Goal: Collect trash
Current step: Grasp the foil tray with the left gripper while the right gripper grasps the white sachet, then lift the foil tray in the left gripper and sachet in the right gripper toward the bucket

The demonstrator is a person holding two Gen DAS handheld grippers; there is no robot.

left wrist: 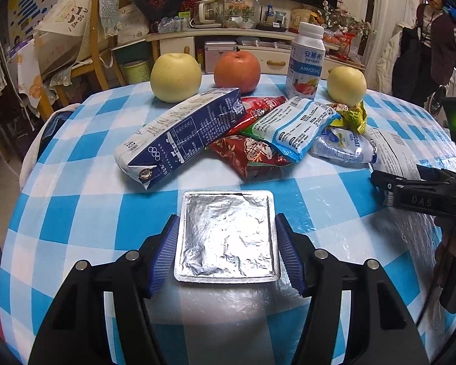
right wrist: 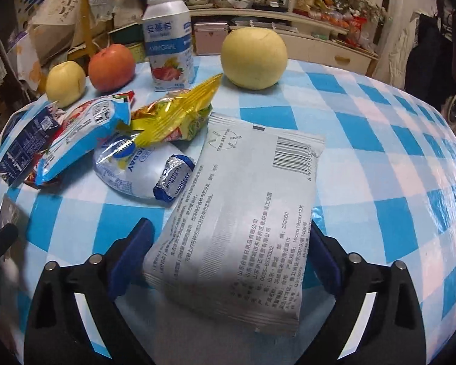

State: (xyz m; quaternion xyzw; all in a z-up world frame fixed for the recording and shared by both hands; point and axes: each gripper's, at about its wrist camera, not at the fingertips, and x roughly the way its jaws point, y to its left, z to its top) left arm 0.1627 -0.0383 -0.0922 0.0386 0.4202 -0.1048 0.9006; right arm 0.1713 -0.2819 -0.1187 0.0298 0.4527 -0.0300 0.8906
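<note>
My left gripper is shut on a square silver foil pack, its blue pads against the pack's two sides, low over the checked tablecloth. My right gripper stands open around the near end of a grey-white printed packet that lies on the cloth; the pads sit beside it without squeezing. Behind lies a heap of trash: a flattened blue-and-white carton, a red snack bag, a blue-and-white wrapper, a yellow wrapper and a clear pouch.
Along the table's far edge stand two yellow pears, a red apple and a yogurt bottle. Wooden chairs crowd the left, cluttered shelves the back. A person stands at the far right.
</note>
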